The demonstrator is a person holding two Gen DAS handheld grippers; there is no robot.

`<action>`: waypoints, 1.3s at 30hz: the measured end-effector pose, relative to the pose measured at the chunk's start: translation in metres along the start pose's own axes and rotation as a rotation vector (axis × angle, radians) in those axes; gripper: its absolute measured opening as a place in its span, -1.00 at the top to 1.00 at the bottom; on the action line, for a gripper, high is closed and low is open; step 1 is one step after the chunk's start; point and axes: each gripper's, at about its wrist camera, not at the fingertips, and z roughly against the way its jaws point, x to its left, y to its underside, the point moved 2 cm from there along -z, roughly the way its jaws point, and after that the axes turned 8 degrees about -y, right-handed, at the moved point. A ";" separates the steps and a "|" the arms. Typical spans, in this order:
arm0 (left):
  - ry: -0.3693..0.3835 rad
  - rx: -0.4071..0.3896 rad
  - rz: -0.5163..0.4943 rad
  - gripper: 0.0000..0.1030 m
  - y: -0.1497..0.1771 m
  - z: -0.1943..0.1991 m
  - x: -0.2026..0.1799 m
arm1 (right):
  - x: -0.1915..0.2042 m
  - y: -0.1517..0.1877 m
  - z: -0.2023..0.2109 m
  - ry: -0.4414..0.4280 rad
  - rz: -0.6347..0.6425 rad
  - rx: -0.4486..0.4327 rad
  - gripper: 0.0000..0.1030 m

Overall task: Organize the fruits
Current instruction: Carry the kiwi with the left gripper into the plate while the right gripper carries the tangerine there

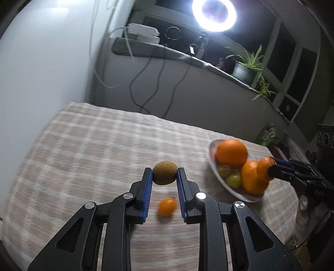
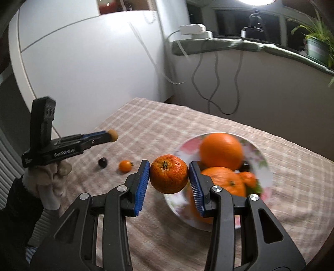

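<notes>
My left gripper (image 1: pixel 165 173) is shut on a brown kiwi (image 1: pixel 165 172) and holds it above the checked tablecloth; it also shows in the right wrist view (image 2: pixel 111 135). My right gripper (image 2: pixel 169 177) is shut on a mandarin (image 2: pixel 169 176), held just left of the floral plate (image 2: pixel 187 146). The plate holds a large orange (image 2: pixel 221 151), another orange (image 2: pixel 225 181) and small green fruits (image 1: pixel 232 180). In the left wrist view the right gripper (image 1: pixel 269 170) holds the mandarin (image 1: pixel 264 168) over the plate's (image 1: pixel 210 149) near side.
A small orange kumquat (image 2: pixel 125 165) and a dark round fruit (image 2: pixel 103 162) lie on the cloth (image 2: pixel 156 129) left of the plate. The kumquat (image 1: pixel 167 206) lies below my left gripper. A windowsill with cables, a ring light (image 1: pixel 214 14) and a potted plant (image 1: pixel 246 66) stands behind the table.
</notes>
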 end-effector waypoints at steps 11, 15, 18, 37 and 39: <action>0.082 0.026 -0.047 0.58 0.008 -0.010 -0.054 | -0.043 0.006 0.024 0.073 -0.047 -0.018 0.21; 0.098 0.035 -0.068 0.58 0.011 -0.013 -0.071 | -0.059 0.009 0.027 0.102 -0.066 -0.015 0.21; 0.106 0.042 -0.080 0.58 0.011 -0.016 -0.081 | -0.073 0.012 0.029 0.116 -0.090 -0.012 0.21; 0.119 0.088 -0.111 0.58 0.010 -0.045 -0.107 | -0.123 0.010 0.005 0.098 -0.187 0.019 0.21; 0.121 0.087 -0.115 0.58 0.008 -0.047 -0.109 | -0.125 0.009 0.003 0.095 -0.193 0.019 0.21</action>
